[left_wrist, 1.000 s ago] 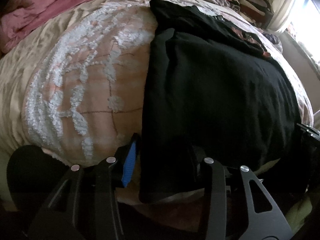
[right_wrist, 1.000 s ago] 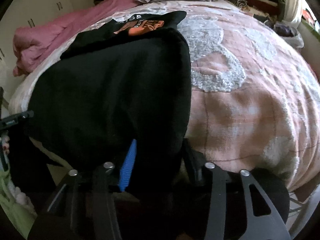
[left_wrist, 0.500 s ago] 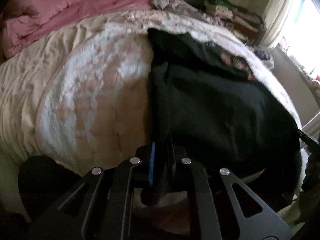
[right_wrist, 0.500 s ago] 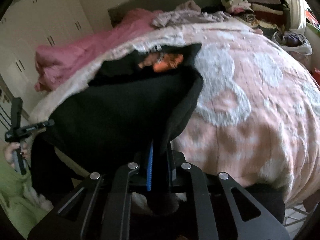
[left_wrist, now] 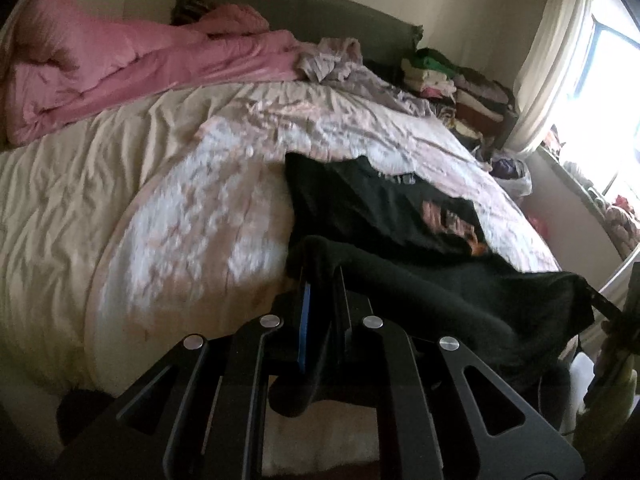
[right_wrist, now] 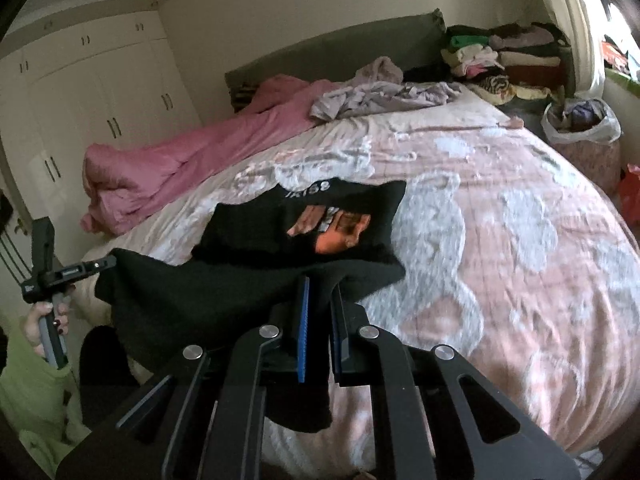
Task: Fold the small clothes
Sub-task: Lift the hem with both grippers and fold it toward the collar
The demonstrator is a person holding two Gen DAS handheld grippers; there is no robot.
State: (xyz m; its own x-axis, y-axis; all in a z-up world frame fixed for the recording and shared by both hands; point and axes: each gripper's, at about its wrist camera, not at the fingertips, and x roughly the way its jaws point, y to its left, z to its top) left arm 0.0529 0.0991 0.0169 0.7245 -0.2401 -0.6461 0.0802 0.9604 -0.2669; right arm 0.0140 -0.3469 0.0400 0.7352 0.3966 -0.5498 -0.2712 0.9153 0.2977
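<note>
A black T-shirt with an orange and white print lies on the pink and white blanket. Its near hem is lifted off the bed and stretched between the two grippers. My left gripper is shut on the hem's left corner, with cloth hanging below the pads. My right gripper is shut on the hem's right corner. The print shows on the far part, which still rests on the blanket. In the right wrist view the left gripper shows at the far left, held by a hand.
A pink duvet is bunched along the far left of the bed, with a lilac garment beside it. Folded clothes are stacked at the head corner. A bag stands by the window. White wardrobes line the left wall.
Both grippers closed on the shirt's near hem and rose, lifting it off the bed edge. The views tilted up, so the headboard and wall now show.
</note>
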